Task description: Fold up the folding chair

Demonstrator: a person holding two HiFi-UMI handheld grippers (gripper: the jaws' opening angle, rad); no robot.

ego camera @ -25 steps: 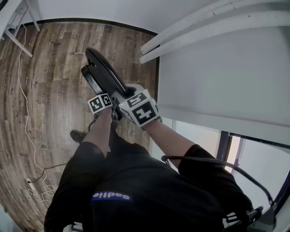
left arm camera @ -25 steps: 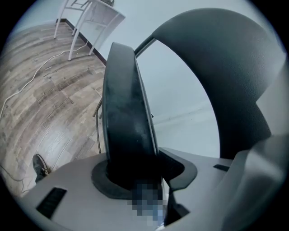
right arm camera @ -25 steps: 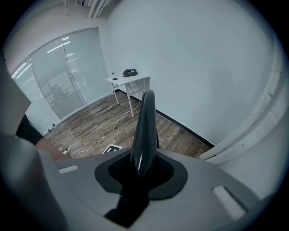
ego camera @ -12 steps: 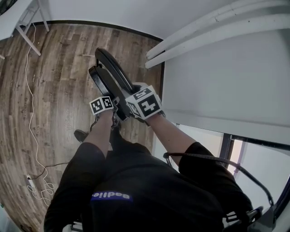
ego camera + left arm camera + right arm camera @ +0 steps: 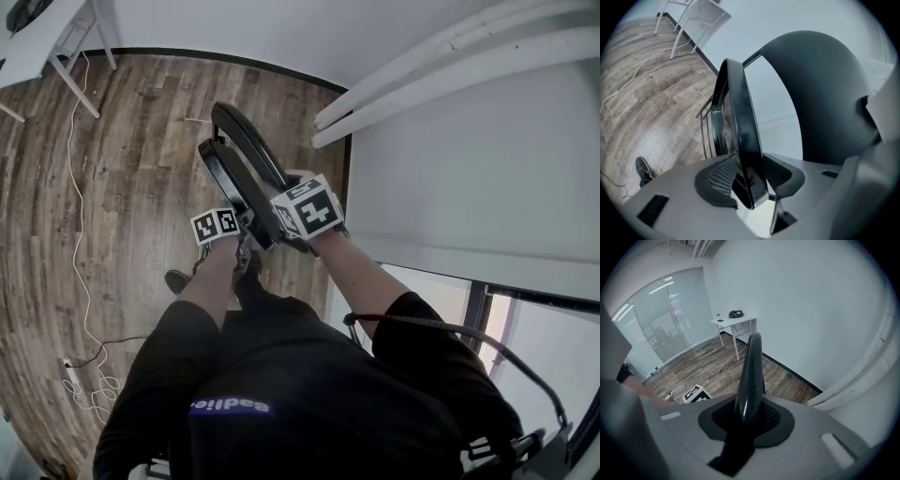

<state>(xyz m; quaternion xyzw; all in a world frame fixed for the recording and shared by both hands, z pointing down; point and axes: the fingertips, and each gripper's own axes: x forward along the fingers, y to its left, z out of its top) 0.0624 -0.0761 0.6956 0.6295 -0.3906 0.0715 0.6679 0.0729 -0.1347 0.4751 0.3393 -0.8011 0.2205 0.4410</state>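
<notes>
The black folding chair (image 5: 239, 159) stands on edge over the wood floor, its two flat panels close together. My left gripper (image 5: 230, 230) is shut on the edge of the nearer panel (image 5: 740, 140), which sits between the ribbed pads (image 5: 717, 178). My right gripper (image 5: 292, 225) is shut on the other panel's rim (image 5: 751, 376), clamped deep between its dark pads (image 5: 771, 420). In the left gripper view that second panel (image 5: 825, 93) looms at the right. The left gripper's marker cube (image 5: 693, 393) shows in the right gripper view.
A white wall with two pipes (image 5: 450, 66) runs close on the right. A white table (image 5: 37, 47) stands at the far left, and a white cable (image 5: 75, 206) trails to a power strip (image 5: 70, 375). The person's shoe (image 5: 178, 279) is below the chair.
The left gripper and its panel have moved a little up and along the floor. The right gripper keeps its hold in place. The head view has shifted, so the chair sits further right.
</notes>
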